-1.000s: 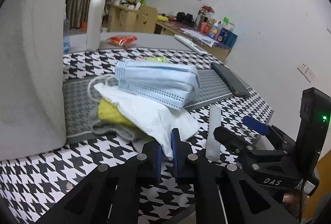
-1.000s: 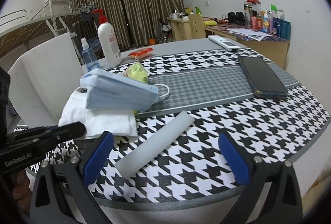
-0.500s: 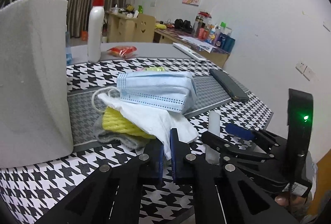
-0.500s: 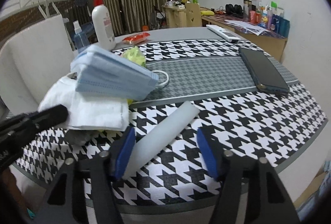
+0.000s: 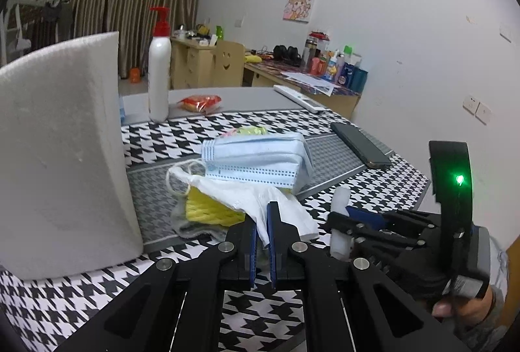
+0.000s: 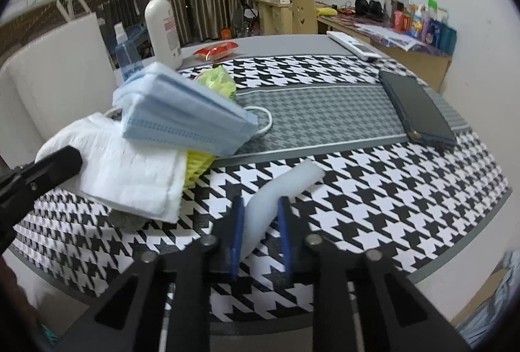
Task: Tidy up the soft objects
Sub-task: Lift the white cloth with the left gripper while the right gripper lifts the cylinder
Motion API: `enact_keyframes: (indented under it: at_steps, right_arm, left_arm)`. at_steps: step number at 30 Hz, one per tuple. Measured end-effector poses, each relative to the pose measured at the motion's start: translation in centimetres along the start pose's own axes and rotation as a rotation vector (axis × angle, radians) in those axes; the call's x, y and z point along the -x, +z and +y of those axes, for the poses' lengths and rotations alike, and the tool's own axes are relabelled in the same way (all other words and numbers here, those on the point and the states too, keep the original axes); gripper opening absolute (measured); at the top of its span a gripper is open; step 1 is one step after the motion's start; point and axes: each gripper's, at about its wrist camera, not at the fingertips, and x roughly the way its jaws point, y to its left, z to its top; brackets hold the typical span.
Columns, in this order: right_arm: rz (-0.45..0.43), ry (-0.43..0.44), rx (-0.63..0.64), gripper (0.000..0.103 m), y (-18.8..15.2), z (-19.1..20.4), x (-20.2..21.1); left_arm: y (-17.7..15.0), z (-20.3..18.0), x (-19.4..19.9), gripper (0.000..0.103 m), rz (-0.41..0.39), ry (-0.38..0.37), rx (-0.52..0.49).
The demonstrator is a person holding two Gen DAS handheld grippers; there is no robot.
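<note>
the left tool (image 5: 262, 222), low in the middle of the left wrist frame, has its blue pads nearly together and pinches the near corner of a white cloth (image 5: 260, 202). the right tool (image 6: 260, 222), bottom centre of the right wrist frame, is closing with a white foam roll (image 6: 276, 196) between its blue pads, and both pads press its sides. in the left wrist frame the same roll (image 5: 339, 222) stands at lower right, caught in that tool, whose black body carries a lit green lamp; part of a hand (image 5: 461, 309) shows below it.

the white cloth lies on a yellow knitted cloth (image 5: 208, 209), and a stack of pale blue face masks (image 5: 256, 162) rests on top of the pile, just left of centre. behind the pile sits a yellow-green packet (image 6: 217, 81). all this lies on the counter (image 6: 373, 199) with its black-and-white houndstooth cover.

farther out, a white foam block (image 5: 61, 150) fills the left side, a white pump bottle with a red top (image 6: 162, 24) stands at upper left beside a small clear spray bottle (image 6: 125, 55), and a dark phone (image 6: 419, 111) lies at right. the bottle's label is too small to read.
</note>
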Motion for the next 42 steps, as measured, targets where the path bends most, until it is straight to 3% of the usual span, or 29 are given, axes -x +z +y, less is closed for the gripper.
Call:
enact_keyframes:
  at_steps: [15, 27, 42]
  right_arm:
    - [-0.101, 0.010, 0.023, 0.012, -0.1, 0.2, 3.2]
    - [-0.178, 0.047, 0.030, 0.012, 0.4, 0.9, 6.2]
    - [-0.212, 0.026, 0.021, 0.012, 2.2, 1.6, 8.2]
  left_arm:
    - [0.6, -0.6, 1.6, 0.006, -0.050, 0.019, -0.058]
    - [2.2, -1.6, 5.1, 0.006, -0.148, 0.040, -0.130]
    - [3.0, -0.9, 5.5, 0.000, -0.108, -0.018, -0.117]
